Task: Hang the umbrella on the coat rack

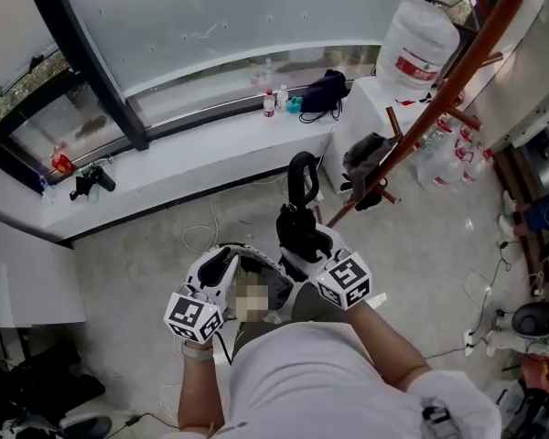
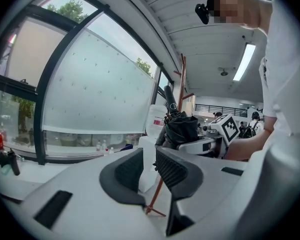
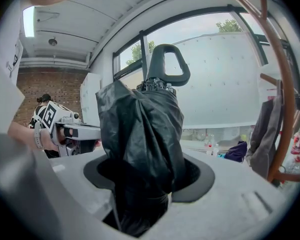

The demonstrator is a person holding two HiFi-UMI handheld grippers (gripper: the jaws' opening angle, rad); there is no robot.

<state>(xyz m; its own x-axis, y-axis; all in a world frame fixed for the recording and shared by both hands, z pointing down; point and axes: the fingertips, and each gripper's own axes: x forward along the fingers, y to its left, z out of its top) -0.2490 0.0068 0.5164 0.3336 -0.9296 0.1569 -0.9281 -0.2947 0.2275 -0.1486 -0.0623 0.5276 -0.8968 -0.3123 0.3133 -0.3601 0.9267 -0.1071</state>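
Observation:
A folded black umbrella (image 1: 302, 227) with a loop handle (image 1: 302, 176) stands upright, and my right gripper (image 1: 304, 238) is shut on its bundled fabric. In the right gripper view the umbrella (image 3: 140, 134) fills the space between the jaws, with its handle (image 3: 165, 64) above. The reddish-brown coat rack (image 1: 439, 99) leans across the head view just right of the umbrella, and a grey garment (image 1: 366, 158) hangs on it. The coat rack (image 3: 282, 84) also shows at the right of the right gripper view. My left gripper (image 1: 221, 262) is beside the right one, its jaws (image 2: 150, 169) slightly apart and holding nothing.
A big water jug (image 1: 421, 44) sits on a white cabinet (image 1: 371, 108) behind the rack. The white sill (image 1: 183, 154) carries small bottles (image 1: 270, 103), a dark bag (image 1: 325, 90) and a black tool (image 1: 91, 183). Several clear jugs (image 1: 448, 163) and cables (image 1: 480, 309) lie on the floor at right.

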